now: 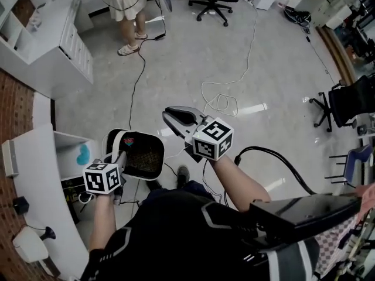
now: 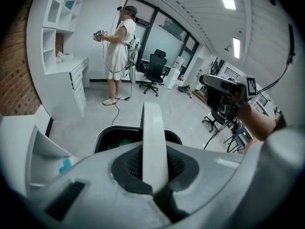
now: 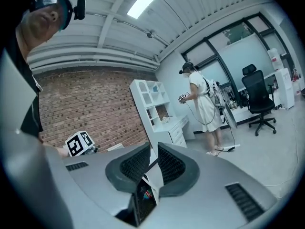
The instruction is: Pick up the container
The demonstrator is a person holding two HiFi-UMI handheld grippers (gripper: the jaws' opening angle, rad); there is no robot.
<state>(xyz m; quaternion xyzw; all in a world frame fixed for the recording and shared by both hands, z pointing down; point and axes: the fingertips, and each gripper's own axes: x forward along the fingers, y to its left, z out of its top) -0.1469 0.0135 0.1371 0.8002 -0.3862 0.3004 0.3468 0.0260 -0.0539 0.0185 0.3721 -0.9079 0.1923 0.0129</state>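
The container [image 1: 140, 157] is a black bin with a white rim and a white strap handle [image 2: 153, 137]. It hangs off the floor at the lower left of the head view. My left gripper [image 1: 120, 158] is shut on that handle, which runs upright between its jaws [image 2: 153, 173] in the left gripper view, with the bin's dark mouth [image 2: 112, 140] beyond. My right gripper [image 1: 171, 117] hovers just right of the bin, pointing almost level. Its jaws [image 3: 151, 160] stand a narrow gap apart, with the bin's mesh and rim showing through below. I see nothing pressed between its pads.
Another person [image 1: 130, 10] in a white dress stands at the far side, also holding grippers. Cables [image 1: 220, 101] loop across the grey floor. White shelving [image 1: 55, 37] and a white counter [image 1: 35, 174] line the left. Office chairs [image 1: 214, 2] stand at the back and right.
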